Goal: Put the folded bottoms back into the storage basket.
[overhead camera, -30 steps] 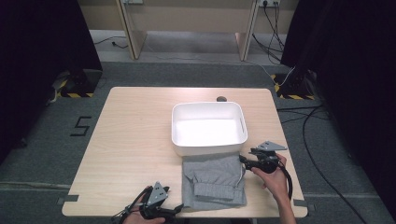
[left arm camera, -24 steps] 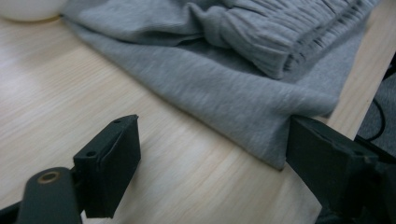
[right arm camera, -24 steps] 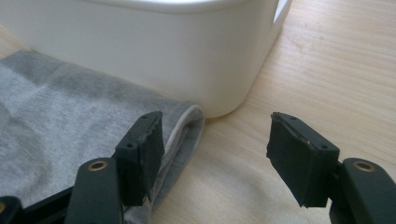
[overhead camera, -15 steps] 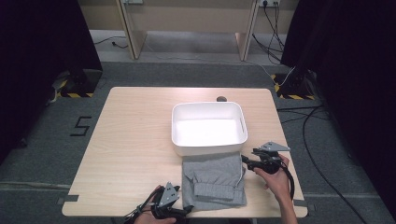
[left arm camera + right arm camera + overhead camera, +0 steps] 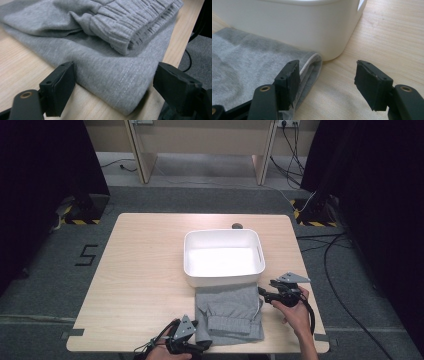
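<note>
A folded grey garment (image 5: 230, 312) with an elastic waistband lies on the wooden table (image 5: 140, 270), just in front of a white plastic tub (image 5: 222, 280). My left gripper (image 5: 201, 348) is at the garment's near left corner, open. In the left gripper view its jaws (image 5: 115, 75) straddle the corner of the grey cloth (image 5: 100, 62) without pressing on it. My right gripper (image 5: 262, 292) is at the garment's far right corner beside the tub, open. In the right gripper view its left pad (image 5: 288, 81) rests by the cloth's folded edge (image 5: 312, 65), with the tub wall (image 5: 294, 27) close ahead.
The tub looks empty. A small dark round thing (image 5: 237, 225) sits at the table's far edge. Cables (image 5: 340, 270) run over the grey floor to the right. The garment's near hem lies close to the table's front edge (image 5: 200, 351).
My left gripper has slid right along the table's front edge up to the garment's near left corner. The right gripper and the garment have stayed put.
</note>
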Available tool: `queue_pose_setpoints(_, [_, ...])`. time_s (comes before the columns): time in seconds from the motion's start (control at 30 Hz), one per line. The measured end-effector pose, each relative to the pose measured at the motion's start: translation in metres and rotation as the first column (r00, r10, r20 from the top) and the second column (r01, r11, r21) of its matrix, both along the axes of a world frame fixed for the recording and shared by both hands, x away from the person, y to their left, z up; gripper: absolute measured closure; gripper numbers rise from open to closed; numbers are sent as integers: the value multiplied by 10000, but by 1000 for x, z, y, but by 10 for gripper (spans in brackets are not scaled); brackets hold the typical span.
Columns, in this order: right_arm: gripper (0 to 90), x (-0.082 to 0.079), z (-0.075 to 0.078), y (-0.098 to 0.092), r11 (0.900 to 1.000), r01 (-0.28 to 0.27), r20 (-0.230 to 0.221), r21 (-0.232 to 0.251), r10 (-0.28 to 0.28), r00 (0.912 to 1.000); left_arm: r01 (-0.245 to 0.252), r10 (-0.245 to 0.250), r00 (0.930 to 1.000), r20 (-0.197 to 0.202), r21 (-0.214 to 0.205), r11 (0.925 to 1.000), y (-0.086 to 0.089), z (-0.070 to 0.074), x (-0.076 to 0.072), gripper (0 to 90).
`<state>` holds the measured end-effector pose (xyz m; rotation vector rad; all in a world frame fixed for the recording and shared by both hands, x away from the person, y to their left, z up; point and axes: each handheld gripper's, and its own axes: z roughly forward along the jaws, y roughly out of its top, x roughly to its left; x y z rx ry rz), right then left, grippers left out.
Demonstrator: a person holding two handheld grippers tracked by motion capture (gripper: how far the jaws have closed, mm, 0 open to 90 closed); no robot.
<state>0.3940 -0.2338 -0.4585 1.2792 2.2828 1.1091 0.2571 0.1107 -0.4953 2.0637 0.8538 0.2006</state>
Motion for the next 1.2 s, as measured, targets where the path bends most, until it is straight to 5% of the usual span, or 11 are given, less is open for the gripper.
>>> queue_pose_setpoints(0.53, [382,0,1,6,9998,-206,66,-80,207,9998,496,-544,9961,689,693,9964,-7,4,1,726])
queue_pose_setpoints(1.2, [379,-9,10,30,9927,-1200,177,-108,1202,9926,335,-372,9988,323,1072,9937,44,8,-5,730])
